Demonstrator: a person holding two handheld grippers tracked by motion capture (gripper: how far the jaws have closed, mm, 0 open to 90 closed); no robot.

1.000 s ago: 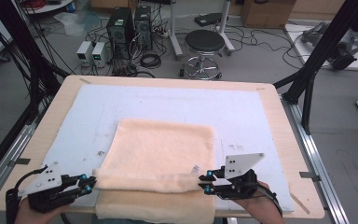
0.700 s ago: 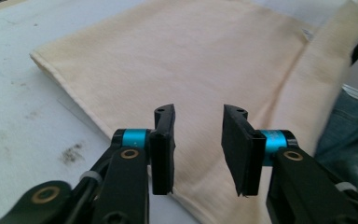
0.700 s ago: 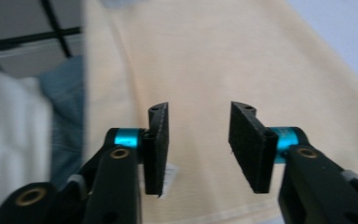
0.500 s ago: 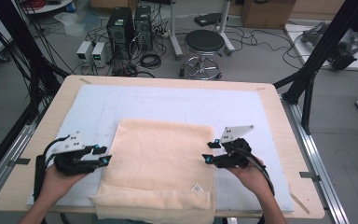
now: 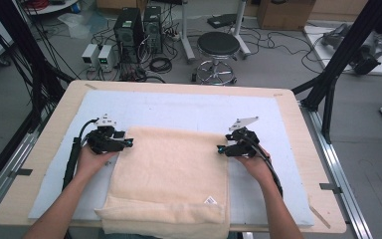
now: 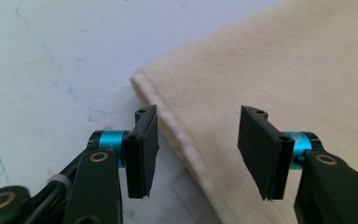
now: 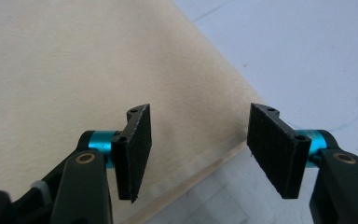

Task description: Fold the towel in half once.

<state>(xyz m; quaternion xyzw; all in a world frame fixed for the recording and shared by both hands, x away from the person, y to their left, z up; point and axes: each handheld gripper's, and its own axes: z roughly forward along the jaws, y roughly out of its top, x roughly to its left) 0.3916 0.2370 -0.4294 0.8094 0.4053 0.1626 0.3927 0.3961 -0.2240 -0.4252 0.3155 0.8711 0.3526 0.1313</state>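
Two grippers sit at the far corners of the cream towel point(image 5: 171, 174), one on each side, and both have just been opening their jaws. The left gripper point(image 5: 128, 143) is at the towel's far left corner; in the left gripper view point(image 6: 193, 151) its jaws stand apart with the towel's hemmed side edge running between them, no pad pressing on the cloth. The right gripper point(image 5: 221, 149) is at the far right corner, and the right gripper view point(image 7: 198, 151) shows the same: jaws apart, the towel's edge lying below the gap, nothing pinched. The towel lies folded on the pale blue mat point(image 5: 189, 107) that covers the wooden table point(image 5: 303, 129), its far edge straight and flat across the middle of the mat, its near end bunched in a thicker fold that reaches the table's near edge. A small white label point(image 5: 209, 200) shows on the near right part of the cloth. Both of the person's forearms come in from the near side, a hand behind each gripper.
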